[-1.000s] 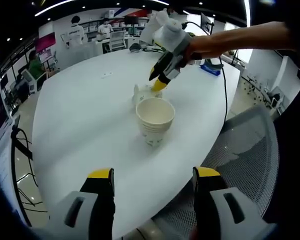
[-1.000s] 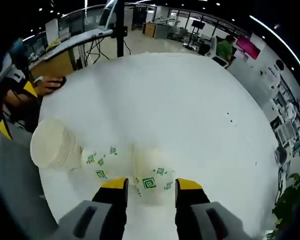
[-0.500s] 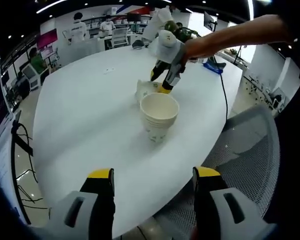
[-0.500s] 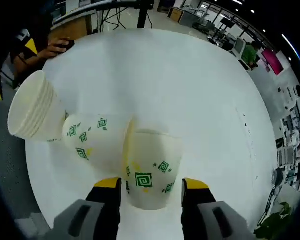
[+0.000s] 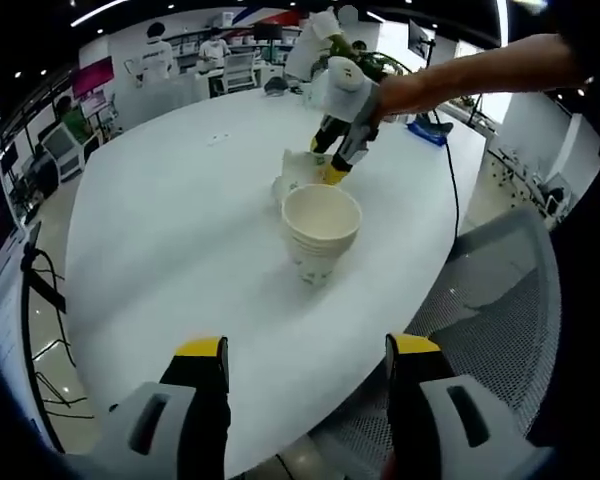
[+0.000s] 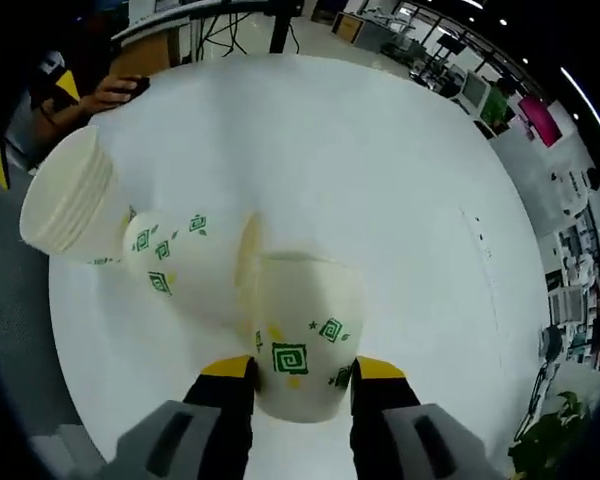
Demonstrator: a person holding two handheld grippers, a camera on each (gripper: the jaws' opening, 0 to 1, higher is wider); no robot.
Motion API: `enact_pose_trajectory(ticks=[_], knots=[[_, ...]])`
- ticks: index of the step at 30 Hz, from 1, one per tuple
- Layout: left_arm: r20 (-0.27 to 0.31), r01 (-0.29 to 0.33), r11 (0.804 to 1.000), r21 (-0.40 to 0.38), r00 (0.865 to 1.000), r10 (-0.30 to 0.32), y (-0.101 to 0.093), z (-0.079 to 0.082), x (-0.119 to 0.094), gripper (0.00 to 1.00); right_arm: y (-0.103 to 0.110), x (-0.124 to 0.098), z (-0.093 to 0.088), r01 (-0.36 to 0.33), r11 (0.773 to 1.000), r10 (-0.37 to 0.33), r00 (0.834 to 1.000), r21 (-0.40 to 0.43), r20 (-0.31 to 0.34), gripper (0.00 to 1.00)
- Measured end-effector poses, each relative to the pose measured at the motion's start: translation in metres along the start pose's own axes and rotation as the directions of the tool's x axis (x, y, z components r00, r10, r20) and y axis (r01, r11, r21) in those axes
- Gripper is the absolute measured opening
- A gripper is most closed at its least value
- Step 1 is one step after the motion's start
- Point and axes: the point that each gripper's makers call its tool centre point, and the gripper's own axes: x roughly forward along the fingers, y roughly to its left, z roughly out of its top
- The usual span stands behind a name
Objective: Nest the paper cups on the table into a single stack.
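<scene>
**Last loose cup gripped, stack nearly complete**

In the right gripper view, the right gripper (image 6: 291, 372) sat at the bottom centre of the frame with its two yellow-tipped jaws closed in against the sides of a single paper cup (image 6: 298, 345), near its base. The cup, white with green square-spiral marks, lay pointing up the frame with its rim towards the centre. Whether it was lifted off the table (image 6: 380, 180) or only pinched where it lay could not be told.

At the left of that frame stood the stack of nested cups (image 6: 75, 205), several rims showing one inside another, its open mouth turned to the left edge. It lay just beside the gripped cup.

In the left gripper view, the same stack (image 5: 320, 232) stood upright just above the frame's centre, with the gripped cup touching or nearly touching it on its far side and the person's arm reaching in from the upper right. The left gripper (image 5: 305, 350) hung at the bottom of the frame, jaws spread wide and holding nothing, well apart from the cups.

Judged from this, most of the nesting was done: one cup appeared left to seat. It would need turning base-first towards the stack's mouth.
</scene>
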Motion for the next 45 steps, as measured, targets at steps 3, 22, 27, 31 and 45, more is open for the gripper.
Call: enact_pose_trajectory(ticks=[3, 22, 27, 31, 45], knots=[[0.048, 0.023, 0.999, -0.046, 0.999, -0.02, 0.0, 0.011, -0.001, 0.61, -0.006, -0.01, -0.004, 0.034, 0.999, -0.035, 0.999, 0.035, 0.023, 0.36], [0.247, 0.158, 0.986, -0.053, 0.959, -0.14, -0.008, 0.112, 0.003, 0.59, 0.028, -0.101, 0.053, 0.133, 0.991, -0.12, 0.949, -0.025, 0.293, 0.36], [0.243, 0.162, 0.987, -0.002, 0.957, -0.157, -0.013, 0.125, 0.007, 0.58, 0.051, -0.109, 0.071, 0.153, 0.979, -0.105, 0.944, -0.132, 0.312, 0.36], [0.25, 0.168, 0.986, 0.008, 0.954, -0.164, -0.016, 0.133, 0.008, 0.58, 0.073, -0.118, 0.085, 0.159, 0.968, -0.085, 0.935, -0.195, 0.343, 0.36], [0.242, 0.215, 0.976, 0.023, 0.946, -0.214, -0.026, 0.134, 0.013, 0.45, 0.118, -0.135, 0.112, 0.197, 0.927, -0.046, 0.903, -0.318, 0.426, 0.36]])
